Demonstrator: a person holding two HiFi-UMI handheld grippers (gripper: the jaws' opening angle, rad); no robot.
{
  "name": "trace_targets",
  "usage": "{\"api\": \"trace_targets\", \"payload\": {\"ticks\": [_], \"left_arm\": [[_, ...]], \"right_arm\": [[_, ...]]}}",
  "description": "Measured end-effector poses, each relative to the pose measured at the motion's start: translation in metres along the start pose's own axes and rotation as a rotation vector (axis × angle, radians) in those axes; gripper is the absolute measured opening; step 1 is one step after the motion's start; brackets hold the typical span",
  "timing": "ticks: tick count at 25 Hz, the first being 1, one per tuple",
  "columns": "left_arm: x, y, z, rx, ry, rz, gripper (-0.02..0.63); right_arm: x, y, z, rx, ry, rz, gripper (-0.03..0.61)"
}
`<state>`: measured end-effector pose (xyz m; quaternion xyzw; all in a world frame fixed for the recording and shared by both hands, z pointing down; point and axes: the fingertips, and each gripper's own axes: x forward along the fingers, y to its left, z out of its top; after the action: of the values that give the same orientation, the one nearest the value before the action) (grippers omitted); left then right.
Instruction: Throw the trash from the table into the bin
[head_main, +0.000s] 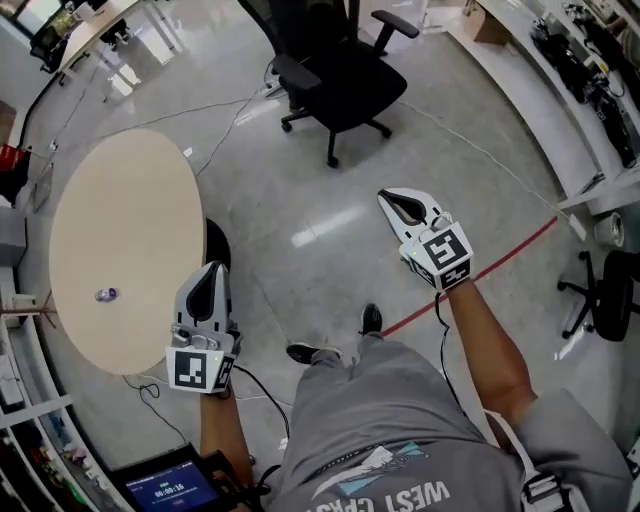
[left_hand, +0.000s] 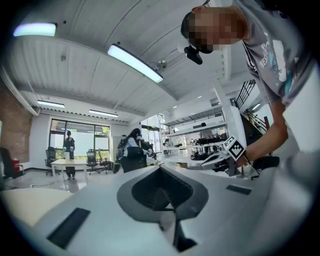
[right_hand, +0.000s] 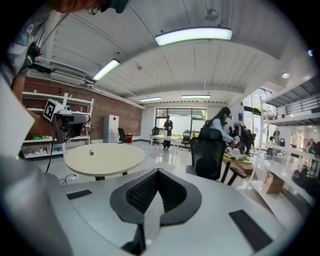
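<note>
Round beige table (head_main: 125, 240), small trash piece (head_main: 106, 295) on it, left gripper (head_main: 212, 270) by its edge, right gripper (head_main: 387, 198) over floor (head_main: 300, 190), office chair (head_main: 340, 85) beyond.

Lighting: bright and even, from ceiling strip lights (right_hand: 193, 34) overhead, with daylight through far windows (right_hand: 175, 116).
Highlights: burnt out to plain white at the strip lights and the window panes in both gripper views.
Glare: pale reflected patches on the glossy floor (head_main: 325, 225).
Shadows: soft and faint, close under the office chair (head_main: 340, 80).
Distortion: heavy fisheye bending in all three views; black rounded corners in the gripper views.
Focus: soft on the near shells of the left gripper (left_hand: 161, 168) and the right gripper (right_hand: 158, 171); clearer at middle distance; far figures small and indistinct.
</note>
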<state>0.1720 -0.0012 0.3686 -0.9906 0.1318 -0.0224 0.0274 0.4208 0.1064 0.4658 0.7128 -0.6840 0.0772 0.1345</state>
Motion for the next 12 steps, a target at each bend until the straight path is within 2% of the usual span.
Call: {"api": "trace_targets", "payload": {"ticks": [2, 7, 12], "left_arm": [[-0.033, 0.026, -0.001, 0.010, -0.004, 0.059, 0.043], [-0.128, 0.094, 0.028, 0.039, -0.040, 0.203, 0.043], [-0.214, 0.155, 0.035, 0.061, -0.076, 0.327, 0.043]], "right_arm": [[0.021, 0.032, 0.025, -0.033, -0.027, 0.047, 0.007], [0.073, 0.125, 0.111, -0.129, -0.087, 0.168, 0.008], [0.119, 0.220, 0.171, -0.217, -0.147, 0.279, 0.008]]}}
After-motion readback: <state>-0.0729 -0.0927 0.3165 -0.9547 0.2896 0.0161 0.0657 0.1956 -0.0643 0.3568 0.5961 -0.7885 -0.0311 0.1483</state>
